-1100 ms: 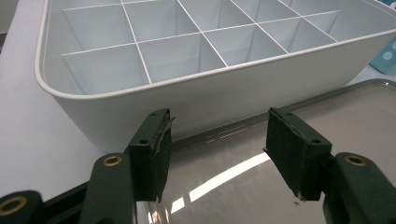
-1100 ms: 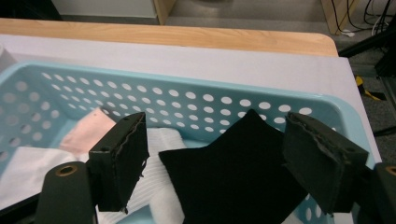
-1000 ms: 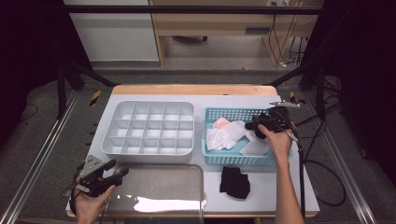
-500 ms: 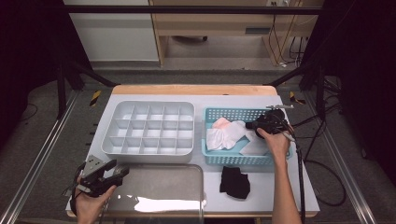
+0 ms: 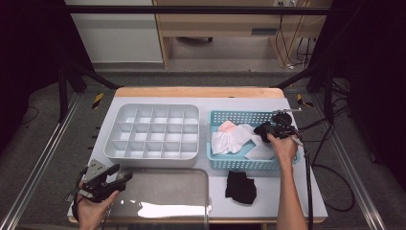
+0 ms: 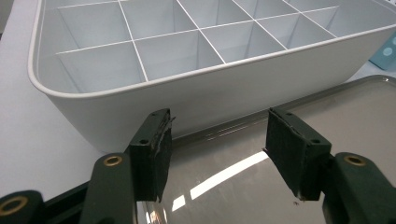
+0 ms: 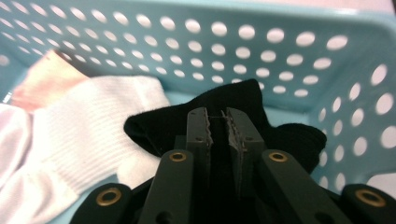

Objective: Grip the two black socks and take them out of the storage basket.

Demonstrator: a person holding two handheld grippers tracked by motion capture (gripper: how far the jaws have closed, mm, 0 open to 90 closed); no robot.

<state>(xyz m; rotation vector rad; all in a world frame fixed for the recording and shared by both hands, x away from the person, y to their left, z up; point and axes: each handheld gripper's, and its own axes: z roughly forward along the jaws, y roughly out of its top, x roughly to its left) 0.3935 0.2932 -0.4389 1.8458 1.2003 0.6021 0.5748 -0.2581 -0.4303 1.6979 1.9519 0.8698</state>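
In the right gripper view the jaws hid the middle of the black sock (image 7: 243, 100), and the white socks (image 7: 79, 140) ran off the left edge, where a pink item (image 7: 44, 79) lay blurred. In the left gripper view the organizer (image 6: 196, 60) and the steel tray (image 6: 299, 121) were cut off by the edges. In the high view the right gripper (image 5: 269, 129) was too small to tell apart from the sock.
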